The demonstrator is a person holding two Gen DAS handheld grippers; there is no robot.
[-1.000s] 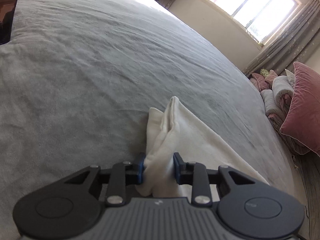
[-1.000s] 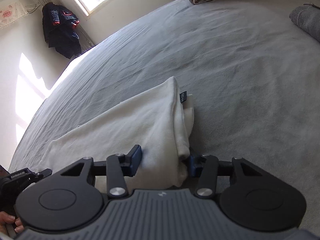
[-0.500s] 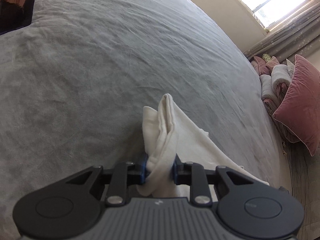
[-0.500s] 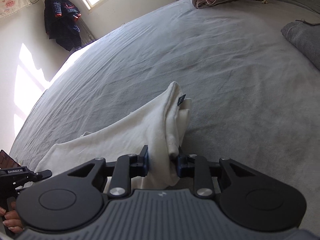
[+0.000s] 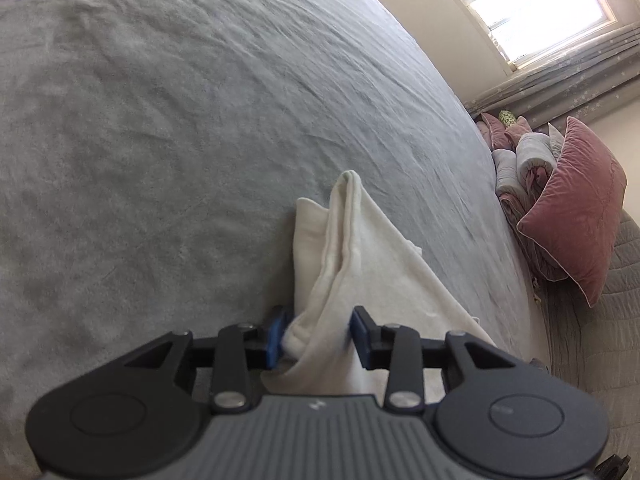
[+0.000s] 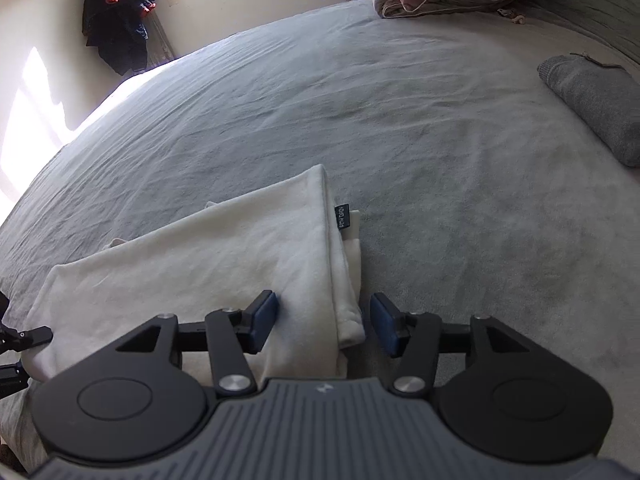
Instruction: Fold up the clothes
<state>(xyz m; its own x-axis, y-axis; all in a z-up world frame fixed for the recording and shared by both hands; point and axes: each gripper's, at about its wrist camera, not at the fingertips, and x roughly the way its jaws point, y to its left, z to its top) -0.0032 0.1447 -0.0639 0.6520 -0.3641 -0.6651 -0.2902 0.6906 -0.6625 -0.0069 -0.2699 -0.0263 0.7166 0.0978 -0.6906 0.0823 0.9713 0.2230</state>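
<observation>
On the grey bed point(image 5: 200, 140), white garment point(image 6: 224, 264) lies folded double. Left tongs point(image 5: 316, 334) opening, cloth edge loose between pads at 6 o'clock. Right tongs point(image 6: 324, 322) opening, hem released. Likely further folds remain.

The hand-held gripper point(image 6: 324, 322) body hides the cloth's point(image 6: 224, 264) near end; the grey towel point(image 6: 596, 104) (far right) is cut off by the edge.

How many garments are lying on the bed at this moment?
2. A white garment lies folded just ahead of both grippers, and a grey folded garment sits at the right edge of the right wrist view. Others may lie out of frame.
</observation>
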